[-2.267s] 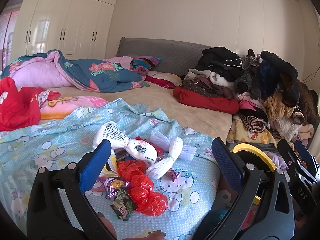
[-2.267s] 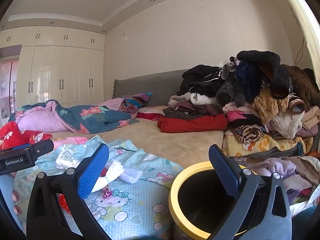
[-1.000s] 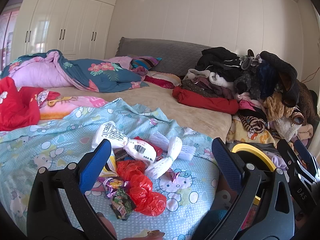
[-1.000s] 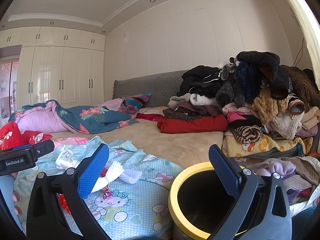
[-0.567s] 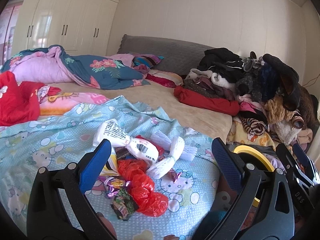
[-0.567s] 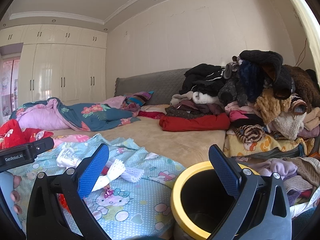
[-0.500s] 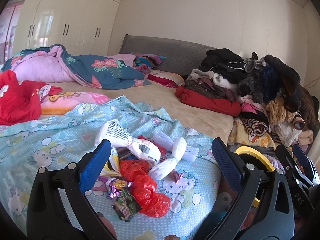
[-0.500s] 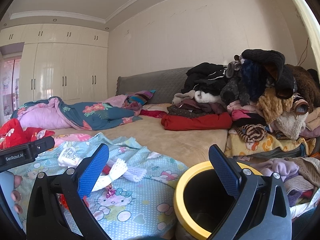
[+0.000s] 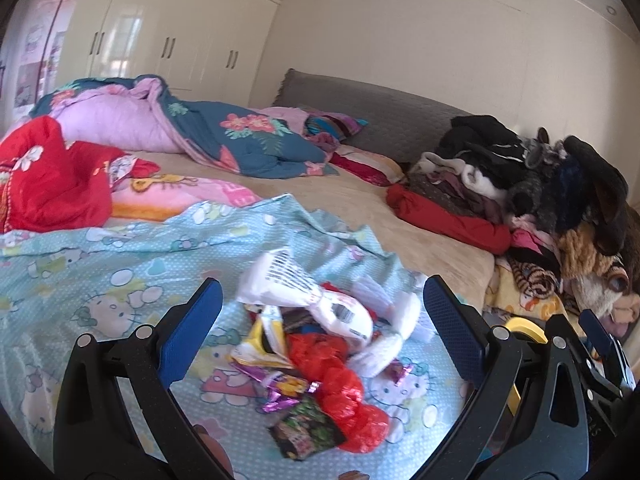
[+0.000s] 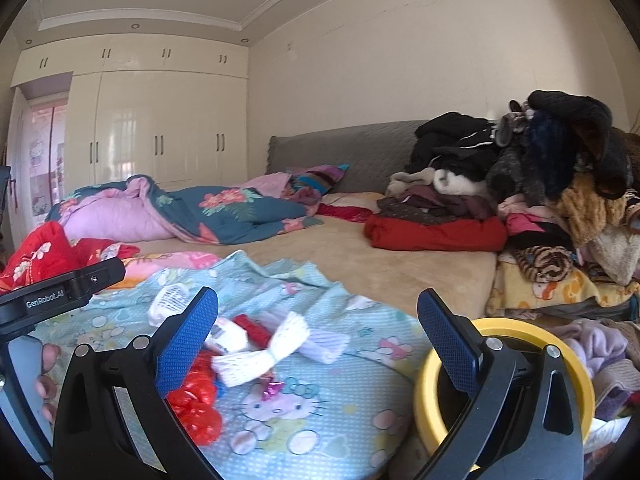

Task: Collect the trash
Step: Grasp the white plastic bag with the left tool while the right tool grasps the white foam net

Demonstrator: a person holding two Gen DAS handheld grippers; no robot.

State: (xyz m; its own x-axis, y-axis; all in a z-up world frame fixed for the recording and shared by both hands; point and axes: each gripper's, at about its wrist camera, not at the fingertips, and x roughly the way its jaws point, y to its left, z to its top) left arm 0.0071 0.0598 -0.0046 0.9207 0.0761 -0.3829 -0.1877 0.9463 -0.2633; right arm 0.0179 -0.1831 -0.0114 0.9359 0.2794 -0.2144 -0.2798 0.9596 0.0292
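Soft daylight fills both views, glare gleams on the glossy wardrobe doors (image 10: 160, 148), the wrappers (image 9: 304, 300) are smeared by motion blur, and fisheye bending curves the walls into dark vignetted corners.

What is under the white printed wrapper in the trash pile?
The white wrapper lies on a yellow packet and a red bag; a dark wrapper shows beneath it. Anything deeper is covered.

A home bedroom: bed (image 9: 360, 200), wardrobe (image 10: 160, 128), heaped clothes (image 10: 540, 184).
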